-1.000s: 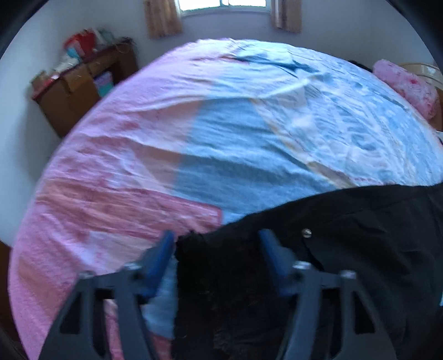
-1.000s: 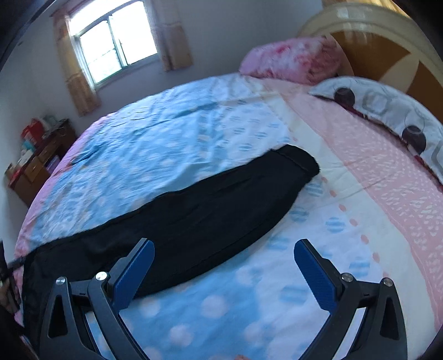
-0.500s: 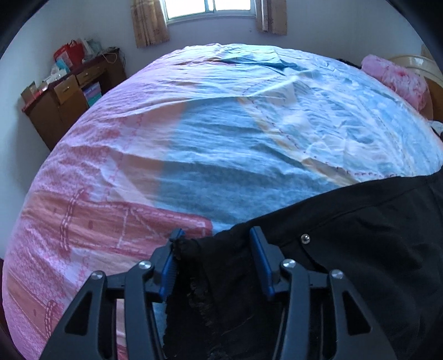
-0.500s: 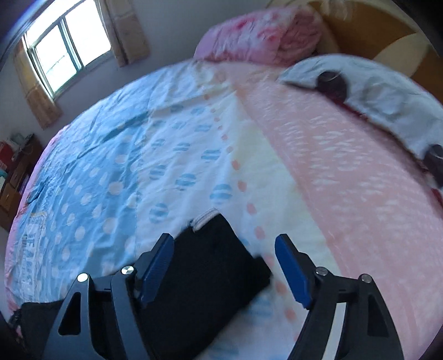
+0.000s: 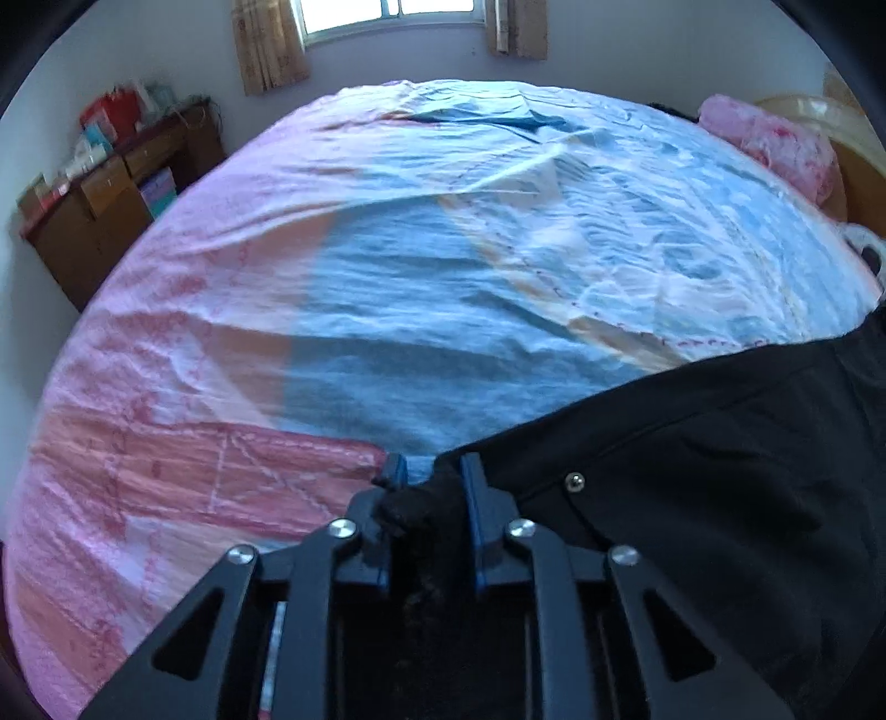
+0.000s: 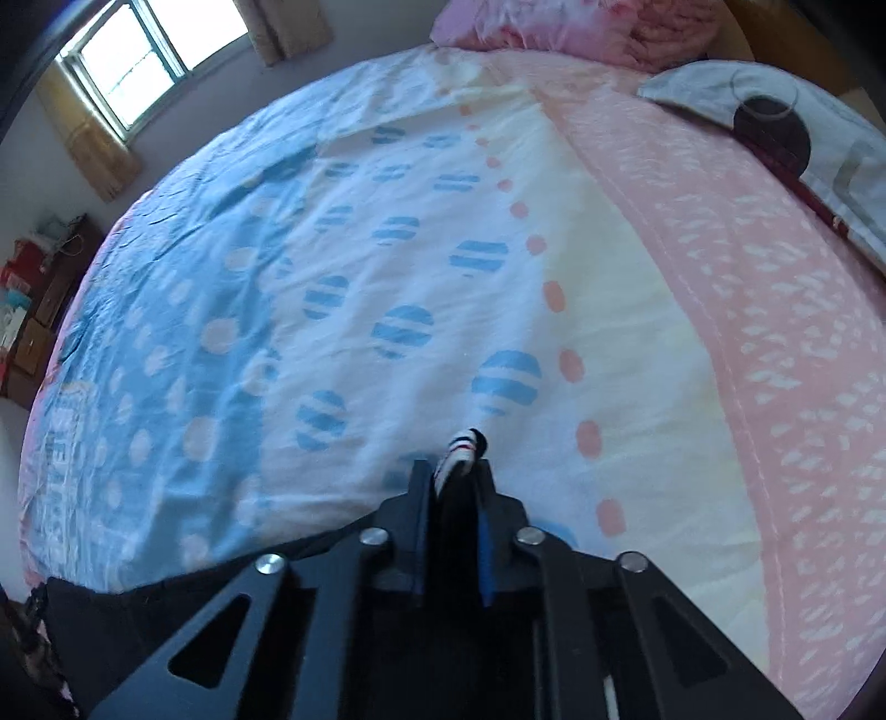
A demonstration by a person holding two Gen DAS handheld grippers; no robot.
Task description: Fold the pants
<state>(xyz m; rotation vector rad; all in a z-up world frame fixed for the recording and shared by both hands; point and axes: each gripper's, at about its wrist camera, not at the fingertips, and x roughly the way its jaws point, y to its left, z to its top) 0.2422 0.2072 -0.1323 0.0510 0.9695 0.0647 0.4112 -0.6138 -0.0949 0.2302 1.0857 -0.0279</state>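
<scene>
Black pants (image 5: pixel 692 471) lie along the near edge of the bed, with a metal button showing near the waist. My left gripper (image 5: pixel 432 471) is closing, and its blue pads pinch the corner of the black waistband. In the right wrist view, the jaws of my right gripper (image 6: pixel 454 471) are closing on the pants' leg hem (image 6: pixel 464 443), whose white striped inner edge sticks out past the fingertips. More black cloth (image 6: pixel 138 598) trails off to the lower left, the rest hidden under the gripper body.
The bed sheet (image 5: pixel 443 249) is blue, white and pink, and wrinkled. A pink pillow (image 6: pixel 526 22) and a grey patterned pillow (image 6: pixel 803 127) lie at the head end. A wooden cabinet (image 5: pixel 111 194) with clutter stands by the wall under the window.
The right gripper travelled along the leg to its hem and closed on it. The left gripper's fingers narrowed onto the waistband corner while staying in place.
</scene>
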